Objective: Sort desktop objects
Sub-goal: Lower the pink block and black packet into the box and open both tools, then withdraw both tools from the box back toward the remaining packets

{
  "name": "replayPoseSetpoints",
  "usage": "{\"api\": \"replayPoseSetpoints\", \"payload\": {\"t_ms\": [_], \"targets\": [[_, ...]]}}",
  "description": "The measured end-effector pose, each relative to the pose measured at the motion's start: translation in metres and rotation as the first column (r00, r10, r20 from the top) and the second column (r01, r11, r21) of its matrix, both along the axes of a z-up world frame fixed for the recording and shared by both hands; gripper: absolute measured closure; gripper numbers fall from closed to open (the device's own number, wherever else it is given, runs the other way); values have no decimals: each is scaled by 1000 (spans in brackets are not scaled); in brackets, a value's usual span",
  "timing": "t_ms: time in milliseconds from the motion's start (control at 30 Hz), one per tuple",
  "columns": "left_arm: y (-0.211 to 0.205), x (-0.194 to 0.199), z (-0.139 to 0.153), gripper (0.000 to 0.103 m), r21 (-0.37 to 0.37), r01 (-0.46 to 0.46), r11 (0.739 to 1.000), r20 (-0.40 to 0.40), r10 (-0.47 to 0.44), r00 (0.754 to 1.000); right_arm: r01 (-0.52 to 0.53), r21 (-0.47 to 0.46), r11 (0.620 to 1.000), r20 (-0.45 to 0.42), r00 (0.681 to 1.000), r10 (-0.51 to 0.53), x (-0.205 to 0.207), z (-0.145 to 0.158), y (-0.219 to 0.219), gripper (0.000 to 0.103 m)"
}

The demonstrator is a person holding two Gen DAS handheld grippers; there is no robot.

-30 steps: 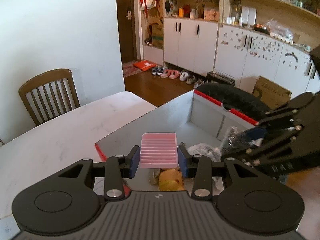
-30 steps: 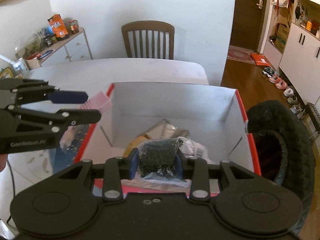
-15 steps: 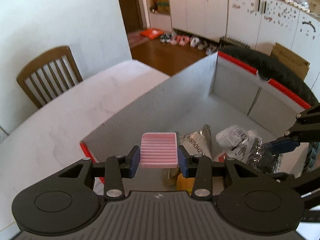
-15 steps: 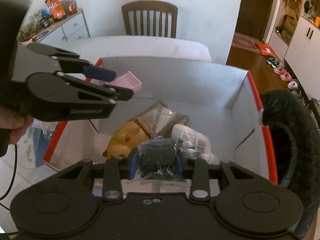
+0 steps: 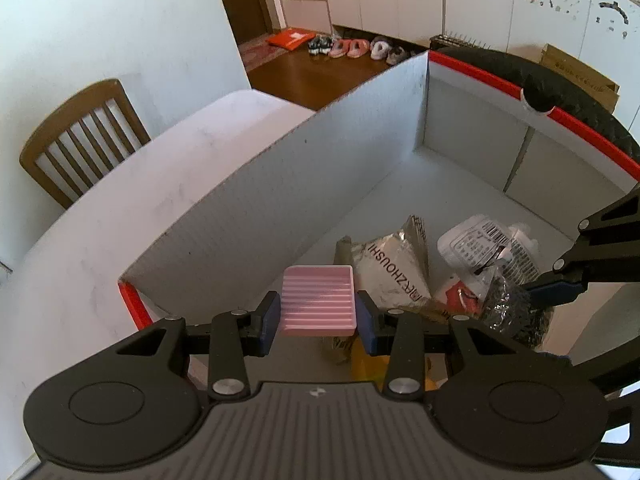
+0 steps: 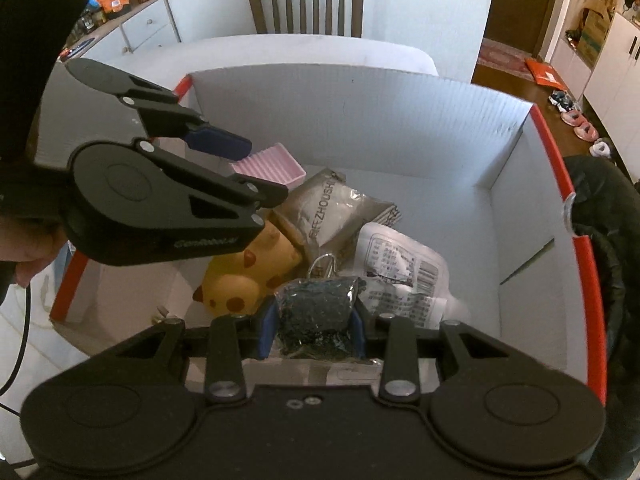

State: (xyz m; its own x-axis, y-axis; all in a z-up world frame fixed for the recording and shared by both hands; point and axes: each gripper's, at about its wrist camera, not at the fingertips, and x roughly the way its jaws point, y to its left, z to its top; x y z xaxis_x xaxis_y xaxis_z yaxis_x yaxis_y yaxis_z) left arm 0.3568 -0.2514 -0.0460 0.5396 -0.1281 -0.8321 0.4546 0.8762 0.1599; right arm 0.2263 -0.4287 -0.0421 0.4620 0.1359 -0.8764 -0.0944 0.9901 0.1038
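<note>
My left gripper [image 5: 318, 316] is shut on a pink ribbed soap dish [image 5: 318, 300] and holds it inside the white box with red rims [image 5: 280, 184], near the box's left wall. Seen from the right wrist, the left gripper [image 6: 256, 168] reaches in from the left with the pink dish [image 6: 272, 166] sticking out past its fingers. My right gripper [image 6: 314, 330] is shut on a clear bag of small dark beads [image 6: 316, 312], low over the box's near side. That bag [image 5: 516, 312] shows at the right of the left wrist view.
In the box lie a yellow spotted plush toy [image 6: 244, 276], a grey foil packet with lettering [image 6: 332, 204] and a white printed pouch [image 6: 400, 268]. The box stands on a white table [image 5: 80, 240]. A wooden chair [image 6: 306, 4] stands behind it, a black round object [image 6: 612, 240] at the right.
Both grippers have sunk into the box with their loads still held. The pink dish has come down from above the rim to inside the left wall. The bead bag hangs lower over the items.
</note>
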Motion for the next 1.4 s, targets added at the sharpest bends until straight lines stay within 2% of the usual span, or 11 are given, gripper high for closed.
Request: {"api": "replayPoseSetpoints", "payload": {"t_ms": [467,633,700,833,1000,1133,1267,1400], "targets": [[-1,1,-3,63,-35,6,999,-34,-7,999,-6,-21,1000,-15,1000,6,2,-8,6,64],[-3,-3,1,51,-56,11,998,-33,-13,999,6,-12,1000,-7,1000,-7,0,-5,1,56],[-4,-6,3,48,-62,12,998,-29,-14,999,10,-16,1000,3,1000,-10,-2,-3,-1,46],[-2,-10,7,47,-87,3,996,-35,-6,999,16,-13,1000,23,1000,-16,-6,3,-5,44],[2,-18,17,47,-140,-18,990,-27,14,1000,5,-8,1000,64,998,-4,-15,15,-9,32],[6,-25,24,47,-175,-25,984,-28,20,999,-13,-12,1000,104,994,14,-23,24,-10,29],[13,-34,32,47,-221,-38,975,-29,33,999,-4,7,1000,137,991,3,-28,36,-13,19],[19,-42,41,47,-243,-40,969,-18,37,999,-5,19,1000,170,985,2,-37,47,-13,15]]}}
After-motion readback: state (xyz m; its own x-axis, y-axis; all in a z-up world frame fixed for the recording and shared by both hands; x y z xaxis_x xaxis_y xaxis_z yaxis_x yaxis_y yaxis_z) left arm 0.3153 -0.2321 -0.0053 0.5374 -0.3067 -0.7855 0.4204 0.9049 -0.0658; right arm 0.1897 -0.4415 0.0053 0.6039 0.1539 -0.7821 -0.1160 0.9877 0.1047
